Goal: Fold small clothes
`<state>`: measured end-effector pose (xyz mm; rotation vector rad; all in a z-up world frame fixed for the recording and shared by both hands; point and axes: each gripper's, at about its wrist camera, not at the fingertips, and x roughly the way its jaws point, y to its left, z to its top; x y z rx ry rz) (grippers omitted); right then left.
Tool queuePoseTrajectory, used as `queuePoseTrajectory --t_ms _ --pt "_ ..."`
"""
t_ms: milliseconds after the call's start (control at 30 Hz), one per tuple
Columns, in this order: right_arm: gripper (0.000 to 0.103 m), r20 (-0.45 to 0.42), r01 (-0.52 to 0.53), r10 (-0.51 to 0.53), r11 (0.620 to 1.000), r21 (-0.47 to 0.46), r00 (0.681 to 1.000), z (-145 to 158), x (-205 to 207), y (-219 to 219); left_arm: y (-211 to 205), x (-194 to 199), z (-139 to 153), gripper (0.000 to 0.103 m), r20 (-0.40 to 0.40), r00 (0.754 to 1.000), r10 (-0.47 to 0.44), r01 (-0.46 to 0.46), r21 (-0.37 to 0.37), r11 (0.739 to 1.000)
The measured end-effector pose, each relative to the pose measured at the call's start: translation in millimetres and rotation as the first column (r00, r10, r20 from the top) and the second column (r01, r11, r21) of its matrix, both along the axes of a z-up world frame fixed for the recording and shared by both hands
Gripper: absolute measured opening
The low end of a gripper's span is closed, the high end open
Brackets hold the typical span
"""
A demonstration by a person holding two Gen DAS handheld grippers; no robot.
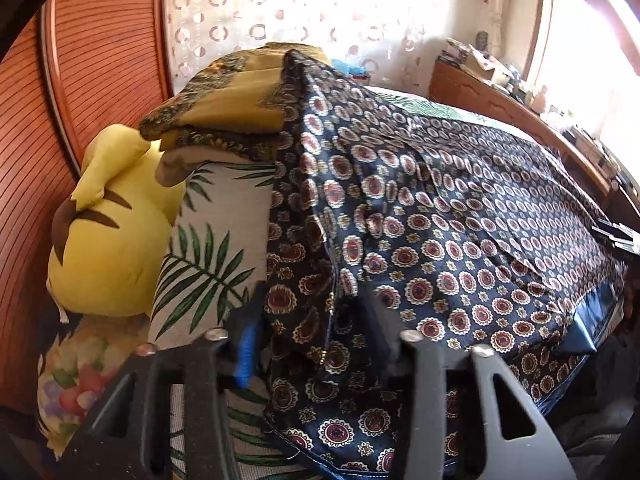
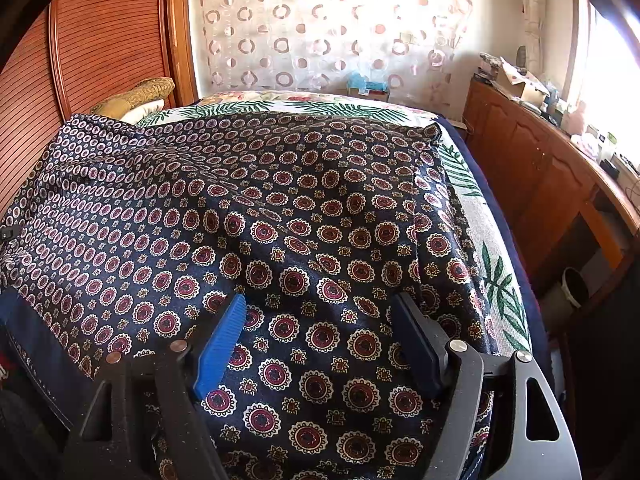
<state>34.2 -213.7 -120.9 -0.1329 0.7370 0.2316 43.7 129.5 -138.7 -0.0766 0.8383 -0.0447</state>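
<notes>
Bedroom with a ribbed wooden wardrobe point(image 2: 100, 32), a circle-print curtain point(image 2: 320, 28) and a cluttered wooden sideboard point(image 2: 532, 168), and the bed point(image 2: 496, 264) has a palm-leaf cover with one yellow plush toy point(image 1: 108, 248) and one mustard patterned pillow point(image 1: 236, 96) up at its left side. One navy medallion-print garment point(image 2: 280, 208) lies spread over most of the bed. The left gripper point(image 1: 316, 320) has its jaws fairly narrow with a raised fold of that cloth between them, though whether the pads actually pinch it I can't tell, while the right gripper point(image 2: 324, 316) sits wide open right over the fabric, holding nothing.
</notes>
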Motion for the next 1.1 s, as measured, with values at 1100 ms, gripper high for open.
queuePoseTrajectory --t_ms 1100 --pt "0.078 0.115 0.068 -0.081 0.991 0.115 0.990 35.2 -44.2 -58.3 -258.4 91.4 157.4 0.003 0.286 0.784 -0.551 0.580 -0.020 0.814"
